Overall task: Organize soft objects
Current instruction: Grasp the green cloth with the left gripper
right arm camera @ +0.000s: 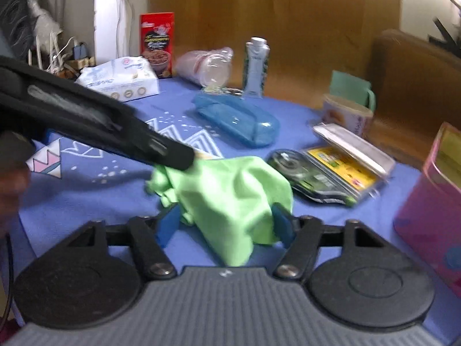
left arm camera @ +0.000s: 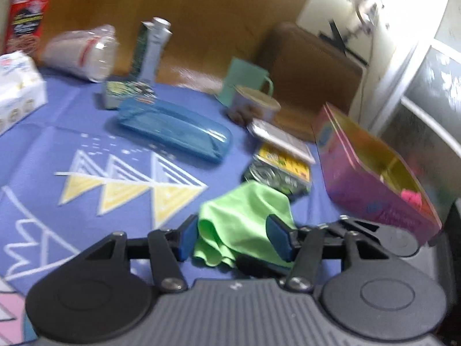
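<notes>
A crumpled green cloth [left arm camera: 242, 207] [right arm camera: 230, 190] lies on the blue patterned mat [left arm camera: 57, 150]. In the left wrist view my left gripper [left arm camera: 233, 239] stands open around the cloth's near end, which sits loosely between the blue pads. In the right wrist view my right gripper [right arm camera: 226, 225] is shut on a bunched fold of the same cloth, which drapes down between its pads. The left gripper [right arm camera: 184, 158] reaches in from the left, with its tip at the cloth's far corner. An open pink box [left arm camera: 374, 190] [right arm camera: 429, 201] stands to the right, with something bright pink [left arm camera: 412, 196] inside.
Behind the cloth lie a tape packet [left arm camera: 279, 170] [right arm camera: 325, 173] and a blue case [left arm camera: 173, 129] [right arm camera: 236, 121]. Farther back are a tissue pack [right arm camera: 121, 80], a red box [right arm camera: 157, 43], plastic cups [right arm camera: 204, 66], a carton [right arm camera: 255, 66] and a lidded tub [left arm camera: 253, 103].
</notes>
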`<state>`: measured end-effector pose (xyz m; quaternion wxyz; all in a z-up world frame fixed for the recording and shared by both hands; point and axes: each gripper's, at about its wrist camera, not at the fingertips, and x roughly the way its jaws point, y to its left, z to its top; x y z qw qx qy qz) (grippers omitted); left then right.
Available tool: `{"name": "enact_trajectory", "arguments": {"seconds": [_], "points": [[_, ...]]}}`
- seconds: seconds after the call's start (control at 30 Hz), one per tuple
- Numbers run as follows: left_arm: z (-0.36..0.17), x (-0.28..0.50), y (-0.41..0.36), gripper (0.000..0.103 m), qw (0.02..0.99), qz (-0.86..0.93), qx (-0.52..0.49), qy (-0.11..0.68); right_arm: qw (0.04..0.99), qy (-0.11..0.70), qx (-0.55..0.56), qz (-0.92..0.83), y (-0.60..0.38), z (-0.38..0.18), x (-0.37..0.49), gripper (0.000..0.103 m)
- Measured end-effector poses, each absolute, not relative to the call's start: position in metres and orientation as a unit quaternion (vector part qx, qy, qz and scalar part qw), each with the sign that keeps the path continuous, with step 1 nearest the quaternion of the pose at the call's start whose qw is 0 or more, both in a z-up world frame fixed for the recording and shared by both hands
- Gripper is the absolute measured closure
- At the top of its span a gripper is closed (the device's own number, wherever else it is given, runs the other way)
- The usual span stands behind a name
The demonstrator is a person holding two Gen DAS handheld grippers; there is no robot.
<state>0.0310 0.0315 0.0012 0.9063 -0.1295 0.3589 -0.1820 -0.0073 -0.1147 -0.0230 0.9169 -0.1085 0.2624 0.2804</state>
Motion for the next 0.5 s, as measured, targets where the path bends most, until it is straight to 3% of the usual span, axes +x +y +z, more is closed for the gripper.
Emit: {"name": "enact_trajectory", "arguments": {"seconds": [0.03,0.07,0.13,0.5], "points": [[-0.002,0.033,0.027,0.051,0.905,-0.179,-0.129,0.363,0.913,0.262,-0.11,0.292,-0.111,-0.022,-0.009,0.077],[-0.002,0.029,0.024,0.052,0.908,-0.176,-0.127,0.357,0.912,0.261,-0.109,0.298,-0.108,-0.022,-0.011,0.083],[-0.001,0.029,0.018,0.068,0.897,-0.209,-0.131,0.367,0.916,0.247,-0.125,0.291,-0.104,-0.025,-0.019,0.099],[0.059,0.023,-0.052,0.073,0.911,-0.284,-0.082,0.289,0.966,0.106,-0.131,0.196,-0.144,-0.001,-0.059,0.099]]}}
